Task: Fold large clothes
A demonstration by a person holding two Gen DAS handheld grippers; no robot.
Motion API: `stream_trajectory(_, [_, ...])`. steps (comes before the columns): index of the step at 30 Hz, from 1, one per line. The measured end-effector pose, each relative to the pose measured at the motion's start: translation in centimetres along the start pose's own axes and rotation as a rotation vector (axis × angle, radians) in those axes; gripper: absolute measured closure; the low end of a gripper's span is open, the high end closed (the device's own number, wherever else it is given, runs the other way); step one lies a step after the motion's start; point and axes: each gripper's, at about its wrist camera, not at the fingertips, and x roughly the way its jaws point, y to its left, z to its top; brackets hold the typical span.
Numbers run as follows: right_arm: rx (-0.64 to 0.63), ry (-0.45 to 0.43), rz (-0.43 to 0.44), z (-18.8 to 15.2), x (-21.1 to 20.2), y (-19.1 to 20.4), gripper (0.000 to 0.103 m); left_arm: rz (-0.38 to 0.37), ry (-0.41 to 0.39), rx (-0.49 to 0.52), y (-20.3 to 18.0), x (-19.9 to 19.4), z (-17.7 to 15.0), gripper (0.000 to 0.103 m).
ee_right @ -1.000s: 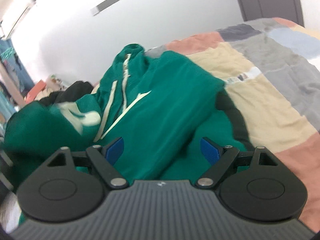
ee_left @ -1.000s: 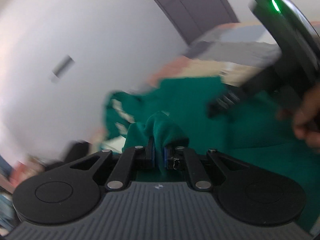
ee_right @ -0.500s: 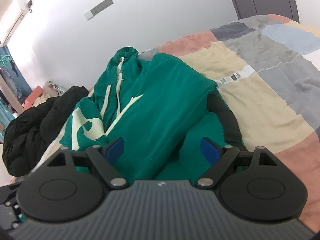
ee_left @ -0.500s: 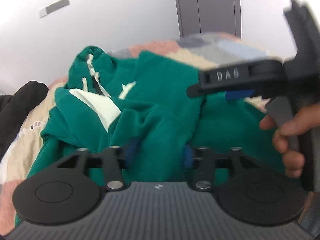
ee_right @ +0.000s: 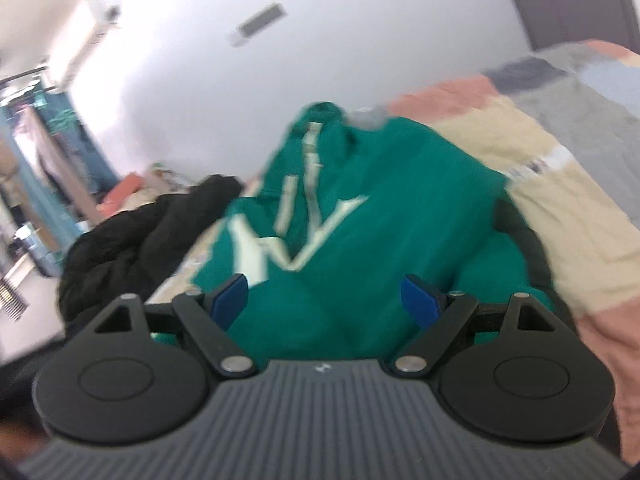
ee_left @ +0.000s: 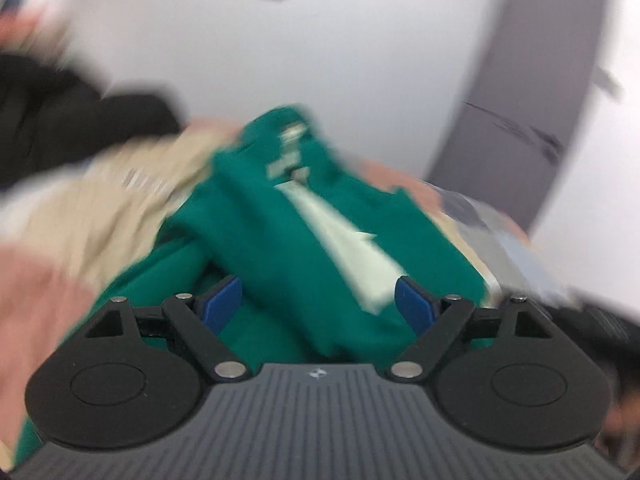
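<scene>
A green hoodie [ee_left: 280,240] with white lettering and drawstrings lies bunched on a patchwork bedspread [ee_left: 100,208]. In the left wrist view, which is blurred, my left gripper [ee_left: 318,304] hovers just above the cloth; its jaws are opening wide, and the blue pads [ee_left: 222,304] press on nothing. The same green hoodie [ee_right: 380,208] fills the middle of the right wrist view. There my right gripper [ee_right: 326,300] stands open over the near fold, its blue pads [ee_right: 420,304] clear of the fabric.
A black garment [ee_right: 132,236] is heaped to the left of the hoodie, also black garment [ee_left: 60,128]. The bedspread [ee_right: 560,184] stretches to the right in beige, grey and pink patches. A grey door [ee_left: 532,120] and white wall stand behind the bed.
My left gripper let go of the green fold it pinched, its jaws spread wide, and it rolled and swept sideways. The right gripper barely shifted and stayed open.
</scene>
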Motion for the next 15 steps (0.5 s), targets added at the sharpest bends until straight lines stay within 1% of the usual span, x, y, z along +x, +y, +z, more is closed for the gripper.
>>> stream_trajectory(1, [-0.015, -0.001, 0.027, 0.0, -0.1, 0.6, 0.018, 0.000, 0.015, -0.082, 1.6, 0.9, 0.4, 0.017])
stream_trajectory(2, [-0.028, 0.001, 0.051, -0.1, -0.2, 1.1, 0.018, -0.003, 0.023, -0.161, 3.3, 2.2, 0.9, 0.021])
stream_trajectory(3, [-0.045, 0.006, 0.076, -0.2, -0.3, 1.6, 0.018, -0.001, 0.025, -0.206, 4.3, 3.0, 1.1, 0.023])
stream_trajectory(4, [-0.069, 0.012, 0.094, -0.4, -0.3, 2.2, 0.018, 0.005, 0.029, -0.241, 5.4, 3.9, 1.3, 0.028])
stream_trajectory(6, [-0.126, 0.027, 0.103, -0.8, -0.1, 3.3, 0.018, 0.014, 0.040, -0.299, 7.0, 5.6, 1.6, 0.034])
stream_trajectory(8, [-0.202, 0.050, 0.098, -1.3, 0.3, 4.4, 0.018, 0.012, 0.055, -0.346, 8.5, 7.4, 1.6, 0.044])
stream_trajectory(10, [-0.277, 0.084, 0.078, -1.9, 0.9, 5.4, 0.019, 0.013, 0.073, -0.376, 9.6, 9.5, 1.8, 0.050])
stream_trajectory(11, [-0.313, 0.104, 0.066, -2.2, 1.2, 5.8, 0.019, 0.001, 0.076, -0.390, 9.8, 10.7, 1.7, 0.054])
stream_trajectory(13, [-0.395, 0.146, 0.039, -3.1, 1.9, 6.5, 0.019, -0.035, 0.073, -0.414, 10.2, 12.2, 1.8, 0.060])
stream_trajectory(14, [-0.435, 0.162, 0.019, -3.5, 2.3, 6.7, 0.020, -0.047, 0.075, -0.422, 10.4, 13.5, 1.9, 0.066])
stream_trajectory(15, [-0.470, 0.174, -0.007, -3.8, 2.7, 6.8, 0.029, -0.056, 0.076, -0.430, 10.5, 14.0, 2.0, 0.070])
